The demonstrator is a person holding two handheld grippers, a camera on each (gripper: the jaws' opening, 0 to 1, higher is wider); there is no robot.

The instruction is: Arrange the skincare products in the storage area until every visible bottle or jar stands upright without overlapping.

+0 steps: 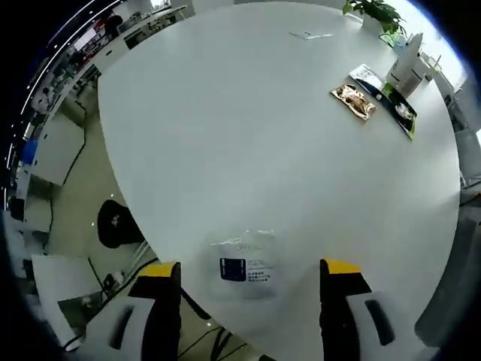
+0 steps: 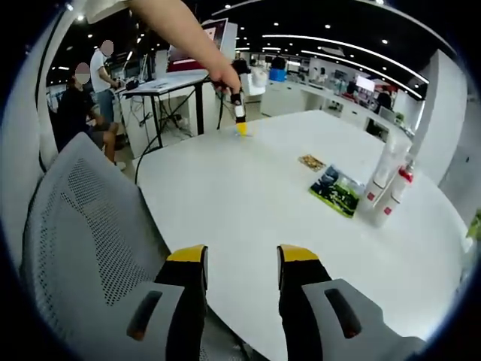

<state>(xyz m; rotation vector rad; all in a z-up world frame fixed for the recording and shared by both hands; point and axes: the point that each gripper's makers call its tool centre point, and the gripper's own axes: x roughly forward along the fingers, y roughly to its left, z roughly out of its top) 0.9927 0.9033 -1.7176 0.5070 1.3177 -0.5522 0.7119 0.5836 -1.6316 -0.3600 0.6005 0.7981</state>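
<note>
Two white skincare bottles (image 2: 389,174) stand upright close together at the table's right side, one with a red band; they also appear far off (image 1: 408,65). Beside them lie a green packet (image 2: 336,191) (image 1: 398,107) and a small brown-gold sachet (image 2: 311,162) (image 1: 354,101). My left gripper (image 1: 250,268) hangs open above a flat clear sachet with a blue label (image 1: 244,268) near the table edge. In the right gripper view, a person's arm holds that left gripper (image 2: 241,124) over the far edge. My right gripper (image 2: 243,256) is open over the near edge, holding nothing.
The white round table (image 1: 248,150) is broad and mostly bare. A grey mesh chair (image 2: 83,218) stands close at my left. A potted plant (image 1: 376,11) and a paper slip (image 1: 310,34) sit at the far rim. Desks and people (image 2: 79,105) fill the background.
</note>
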